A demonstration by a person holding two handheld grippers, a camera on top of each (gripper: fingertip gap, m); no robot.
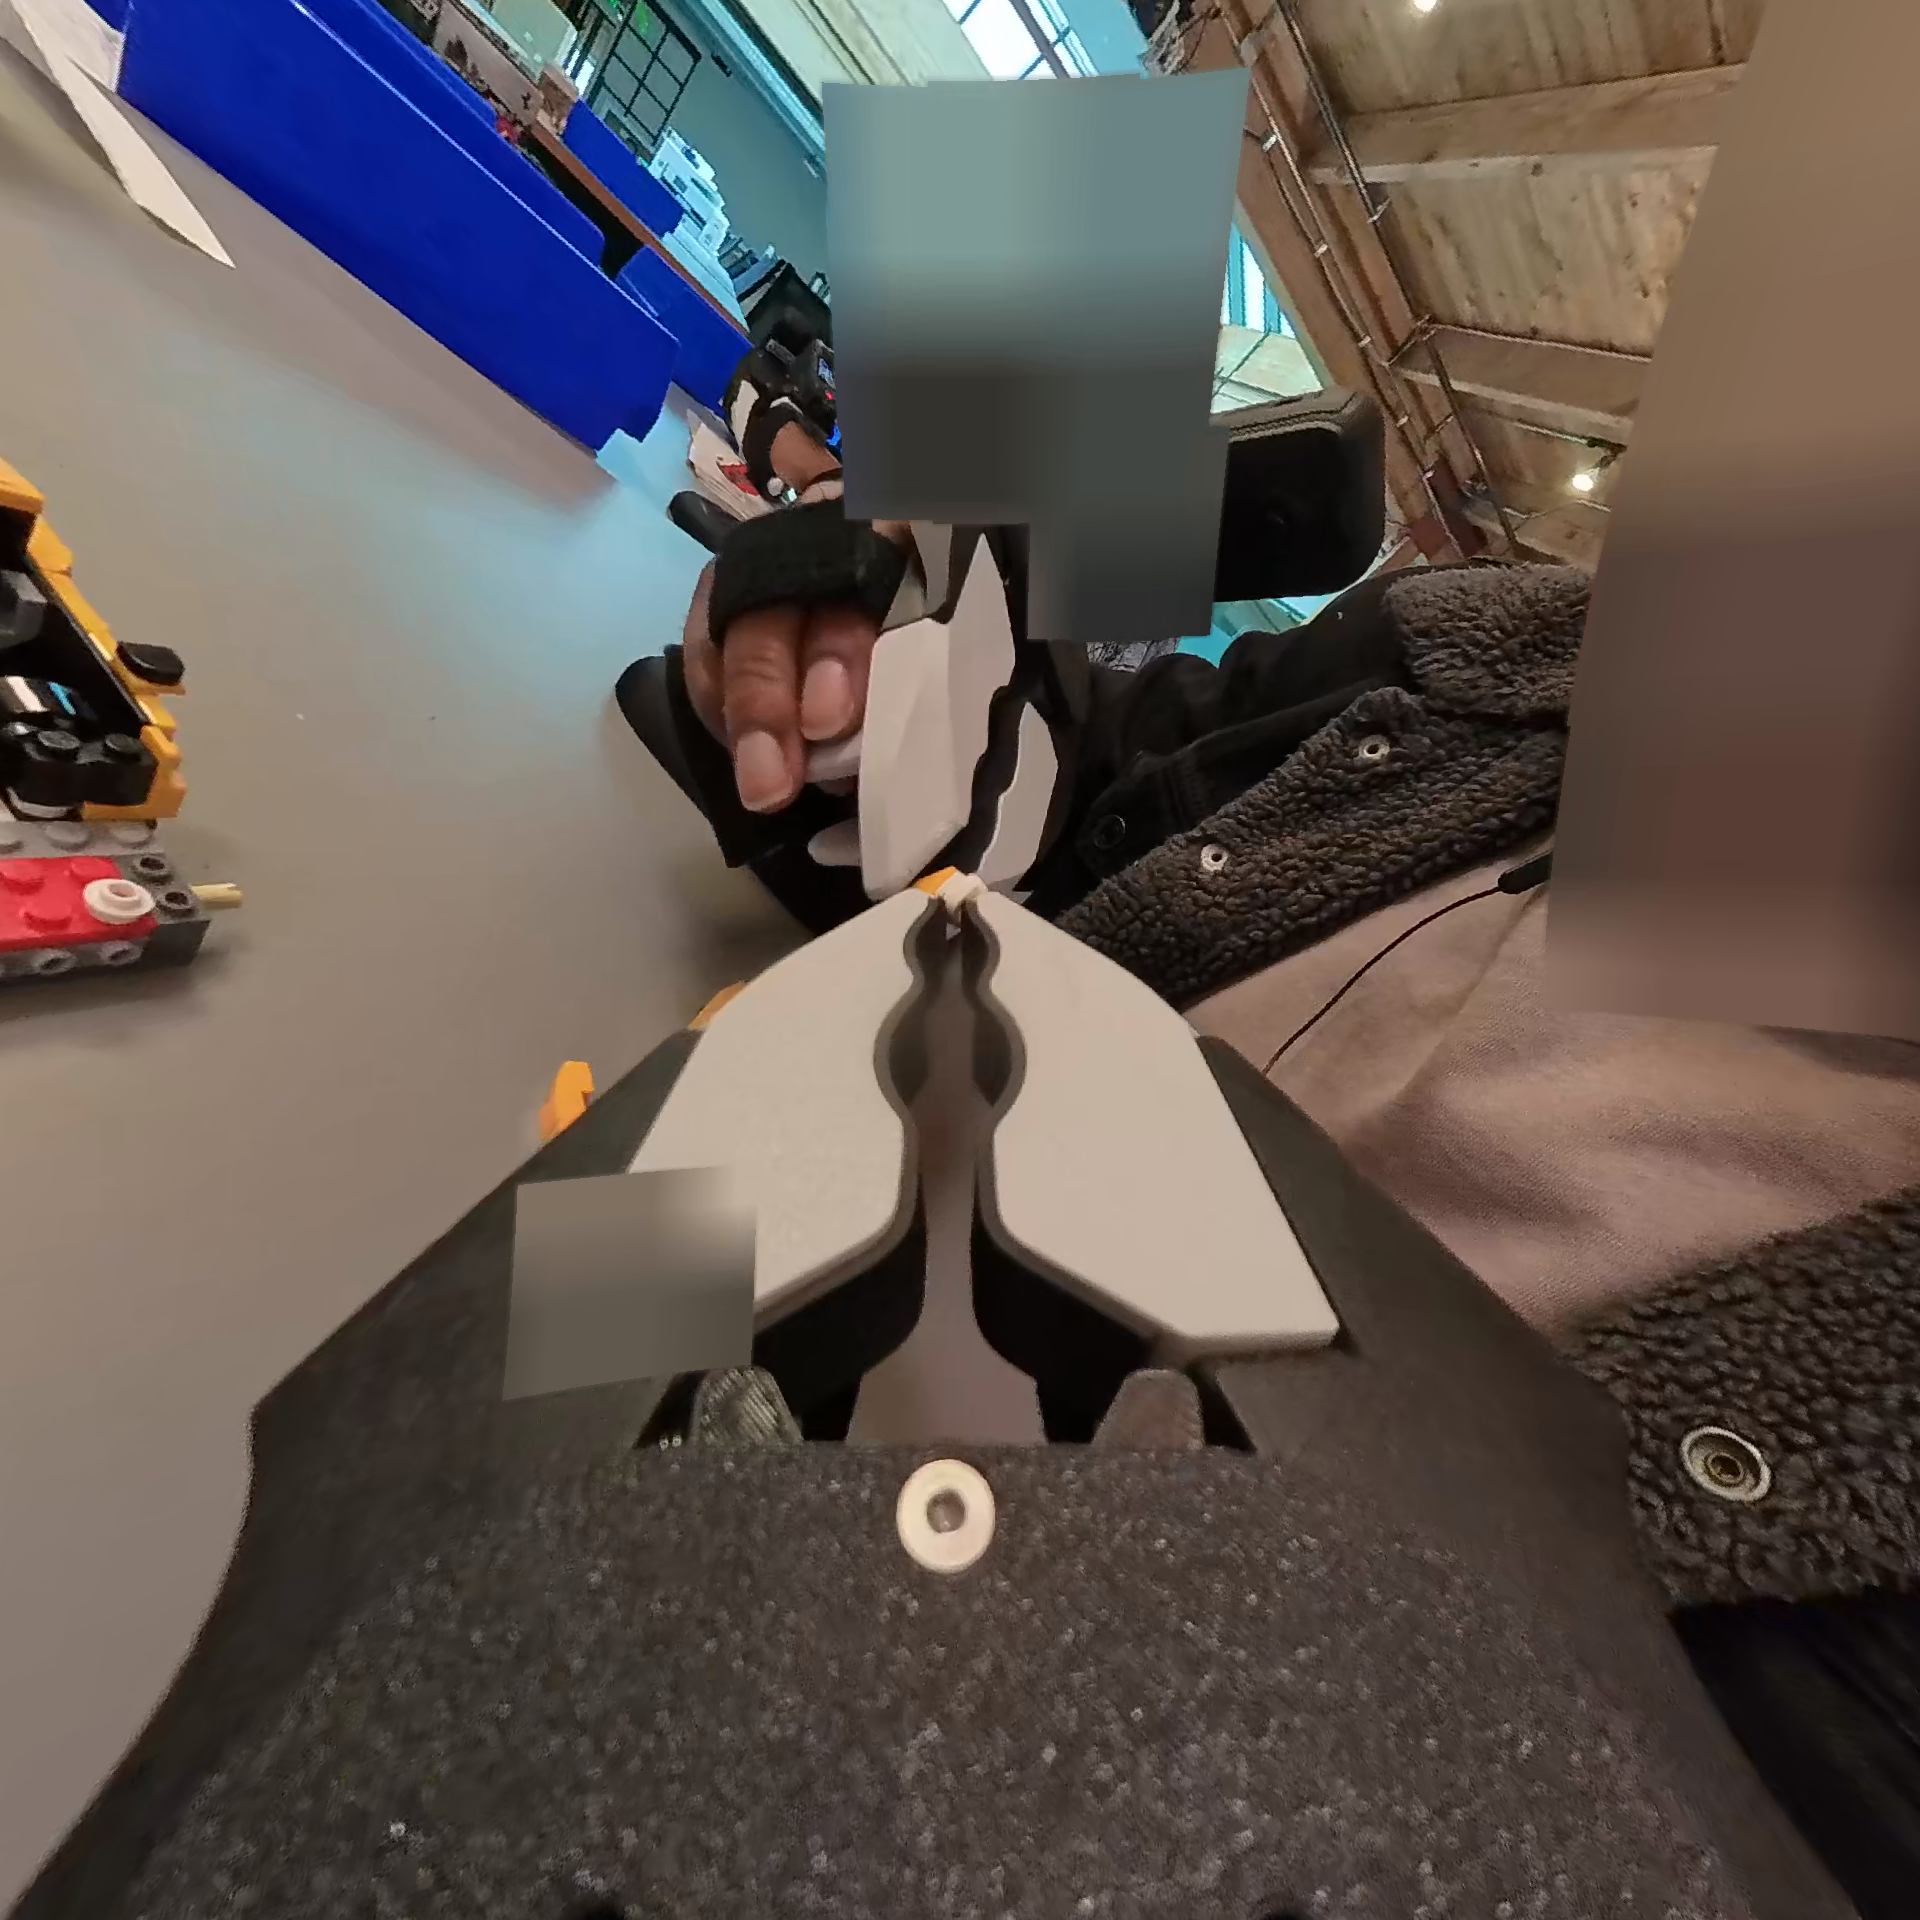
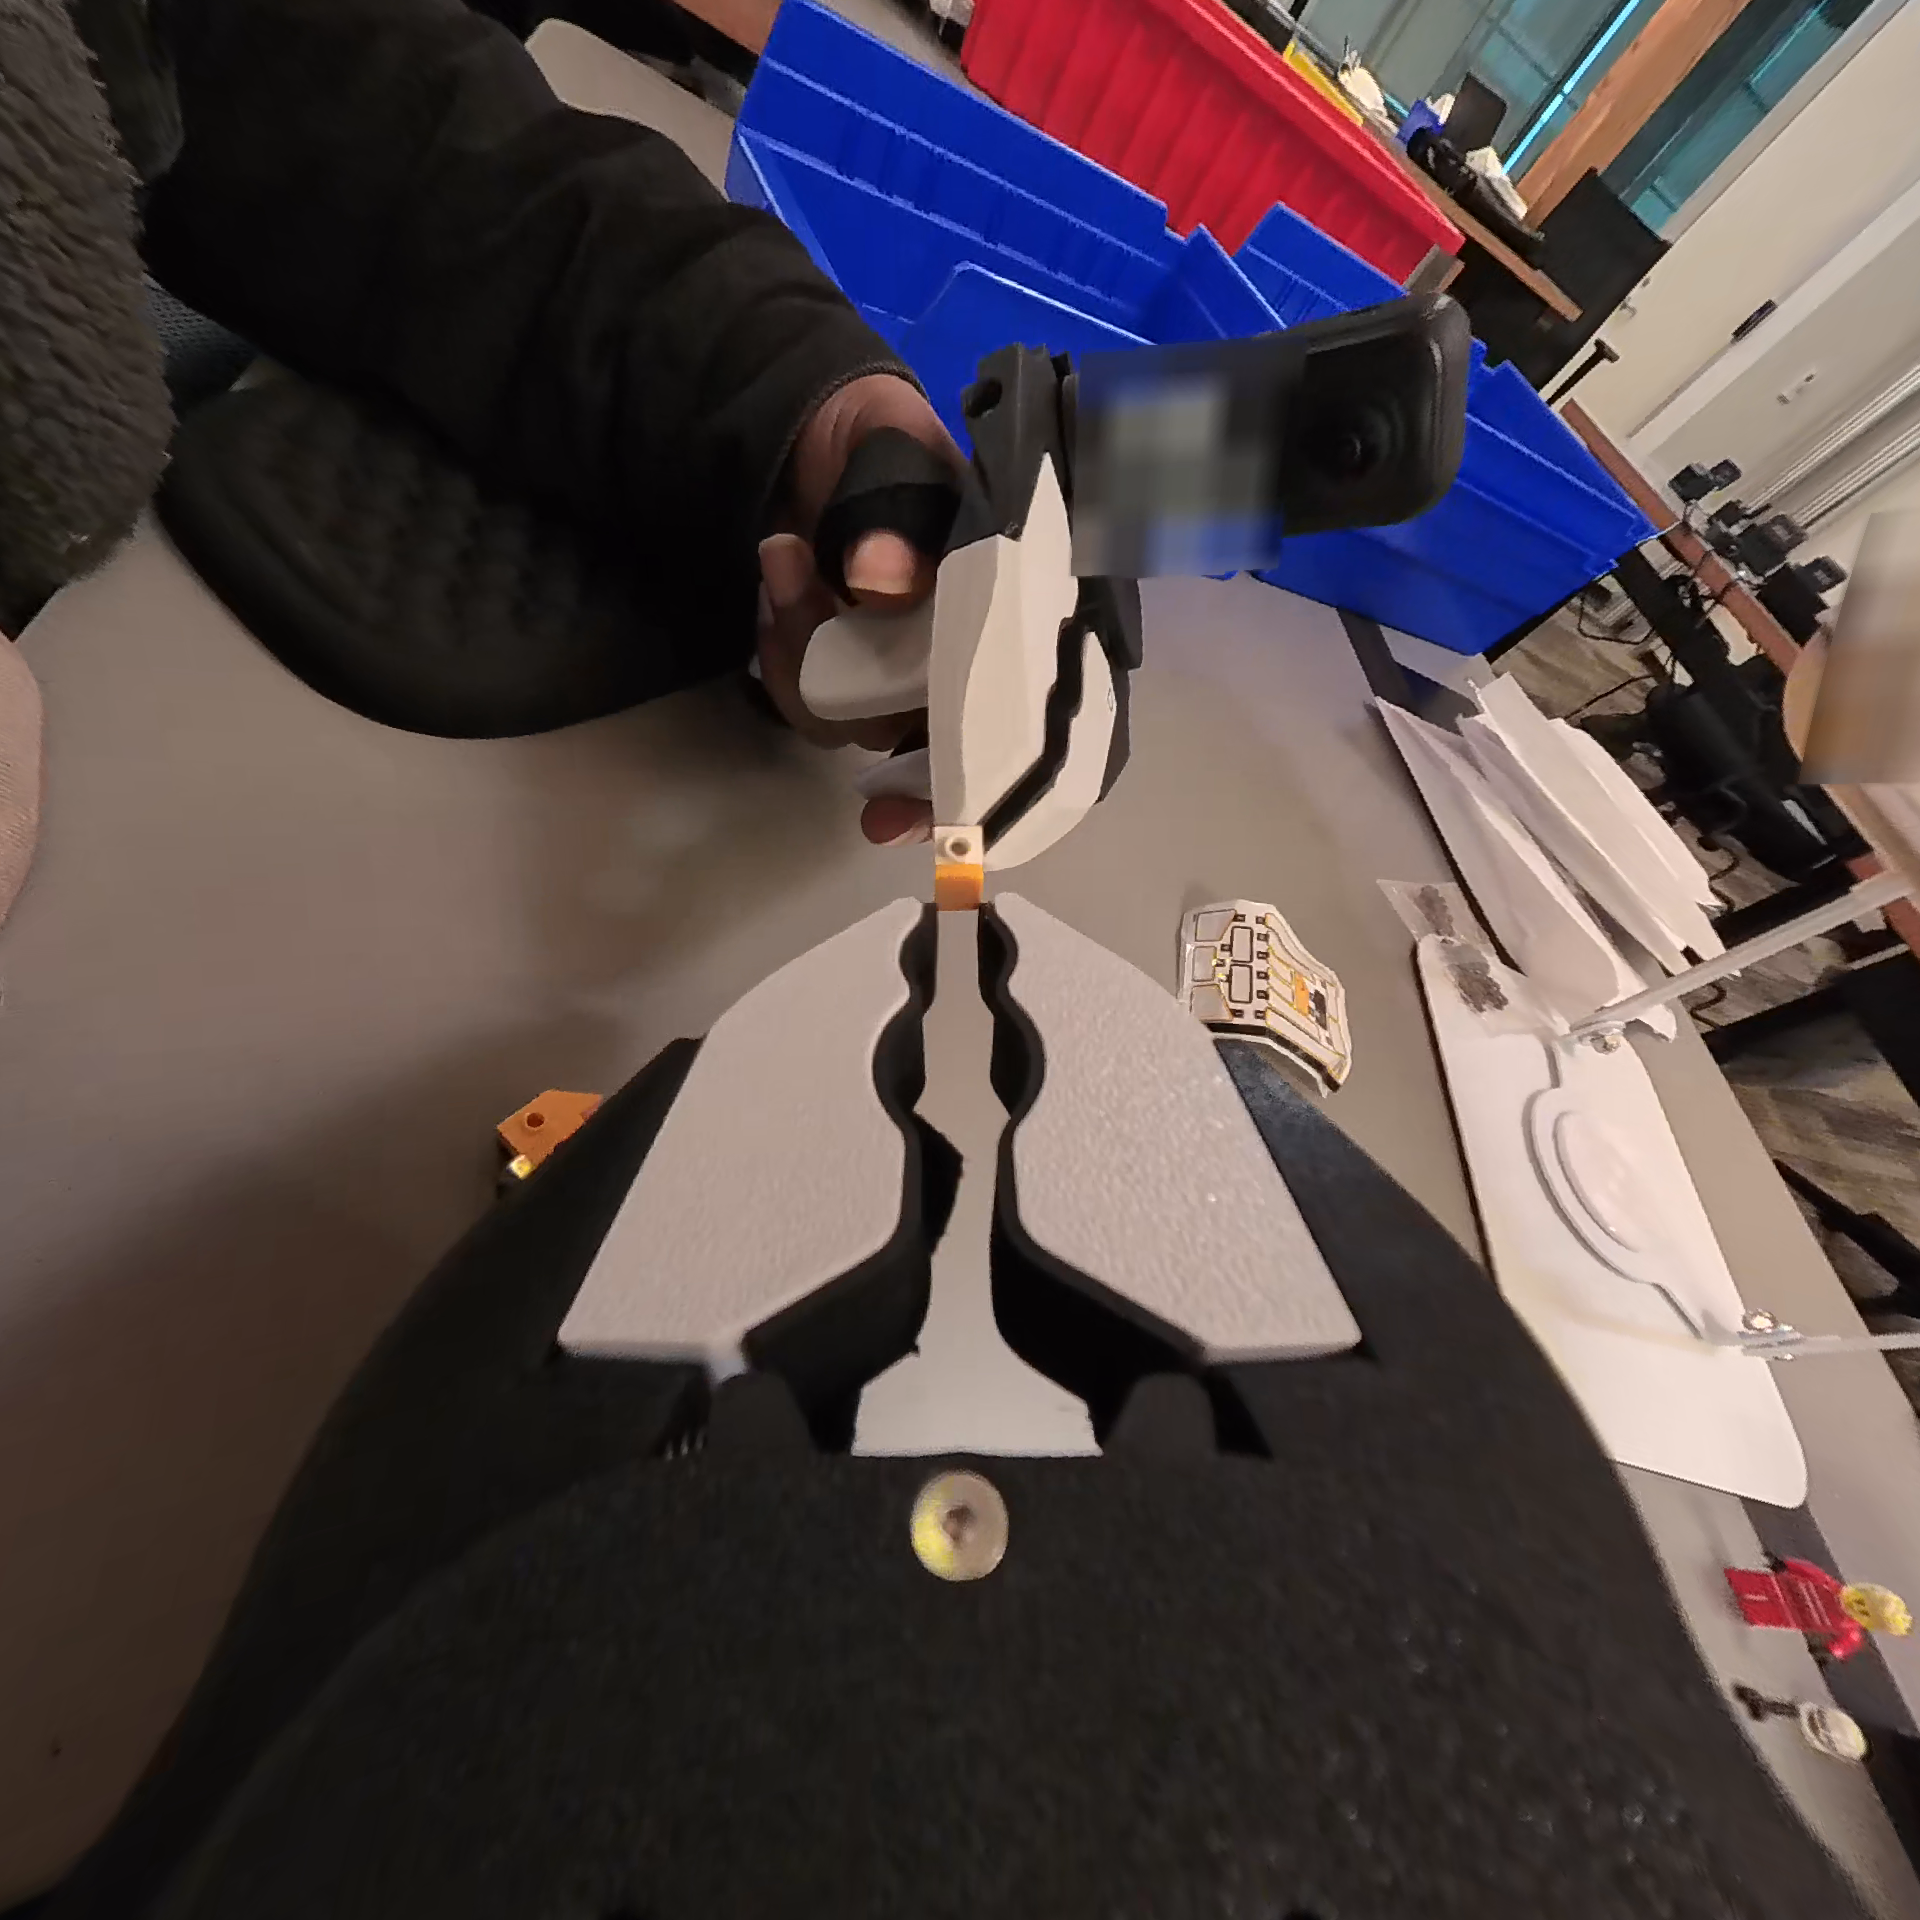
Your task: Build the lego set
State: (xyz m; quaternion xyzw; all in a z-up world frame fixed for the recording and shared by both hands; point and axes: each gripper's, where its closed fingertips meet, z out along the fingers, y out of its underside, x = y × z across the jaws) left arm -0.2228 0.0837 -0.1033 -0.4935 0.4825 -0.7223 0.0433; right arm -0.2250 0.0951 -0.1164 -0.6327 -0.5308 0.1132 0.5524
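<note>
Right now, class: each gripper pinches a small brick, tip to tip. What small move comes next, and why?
Probably press them together: the left gripper holds the white brick directly against the orange brick in the right gripper, seemingly aligned but perhaps not fully seated.

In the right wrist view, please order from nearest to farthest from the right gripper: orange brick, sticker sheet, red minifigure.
From the right gripper:
1. orange brick, held at its fingers' tips.
2. sticker sheet, flat on the table to the right.
3. red minifigure, far right, near the table edge.
</note>
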